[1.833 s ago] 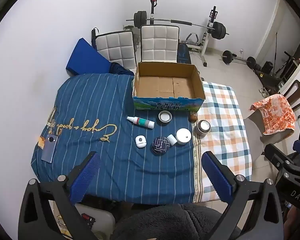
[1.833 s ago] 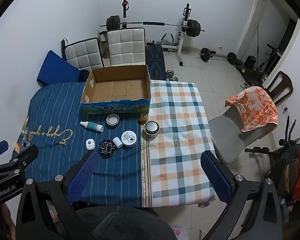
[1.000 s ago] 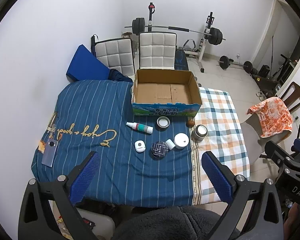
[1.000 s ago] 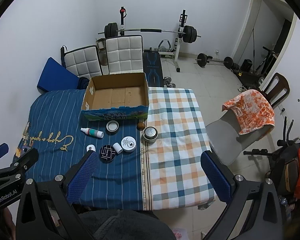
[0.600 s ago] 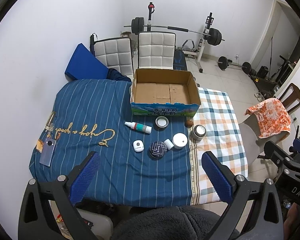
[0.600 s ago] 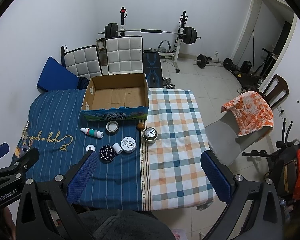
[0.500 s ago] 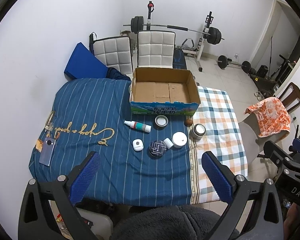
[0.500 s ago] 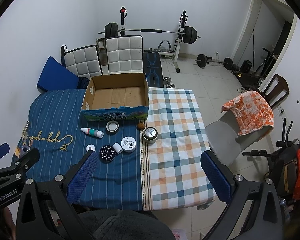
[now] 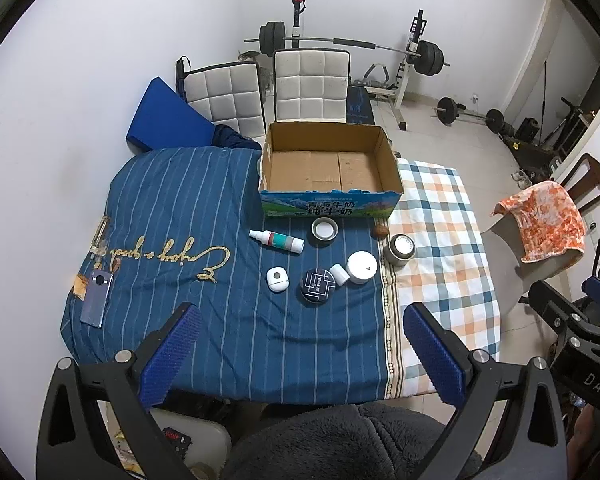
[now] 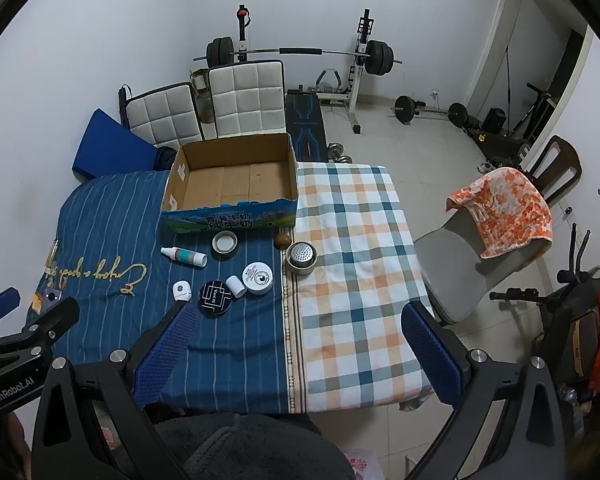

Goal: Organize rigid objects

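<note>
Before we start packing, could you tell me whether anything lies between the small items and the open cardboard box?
Nothing visible does: the cardboard box stands open and empty just behind the spray bottle and the tin.

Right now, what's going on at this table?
Nothing is being handled. The left gripper and right gripper are both open, above the near table edge. The cardboard box is empty; the spray bottle, black round tin, metal jar and other small containers lie in front of it.
</note>
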Action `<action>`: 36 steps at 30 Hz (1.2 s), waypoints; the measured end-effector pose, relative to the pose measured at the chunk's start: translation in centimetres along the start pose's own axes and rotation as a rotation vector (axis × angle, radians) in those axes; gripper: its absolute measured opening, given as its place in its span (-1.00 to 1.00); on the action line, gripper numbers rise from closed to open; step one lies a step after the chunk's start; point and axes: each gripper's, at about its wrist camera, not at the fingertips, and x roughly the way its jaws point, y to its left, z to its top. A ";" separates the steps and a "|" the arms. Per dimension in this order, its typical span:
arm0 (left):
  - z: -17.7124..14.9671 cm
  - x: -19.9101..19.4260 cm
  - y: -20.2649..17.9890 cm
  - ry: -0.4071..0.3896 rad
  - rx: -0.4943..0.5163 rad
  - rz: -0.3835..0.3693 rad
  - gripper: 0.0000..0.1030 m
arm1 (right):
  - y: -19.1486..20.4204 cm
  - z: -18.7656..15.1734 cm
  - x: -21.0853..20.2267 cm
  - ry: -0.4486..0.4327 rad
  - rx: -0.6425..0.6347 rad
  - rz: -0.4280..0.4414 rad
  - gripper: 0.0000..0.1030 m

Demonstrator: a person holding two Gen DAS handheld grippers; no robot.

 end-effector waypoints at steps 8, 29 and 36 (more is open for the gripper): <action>-0.1 0.2 0.2 0.004 0.005 0.008 1.00 | -0.1 -0.1 0.5 0.007 0.004 0.004 1.00; 0.1 0.9 0.4 0.016 -0.030 -0.015 1.00 | -0.2 -0.8 1.2 0.017 0.000 -0.007 1.00; 0.3 1.9 0.7 0.030 -0.042 -0.024 1.00 | -0.3 -0.7 2.6 0.035 0.000 -0.001 1.00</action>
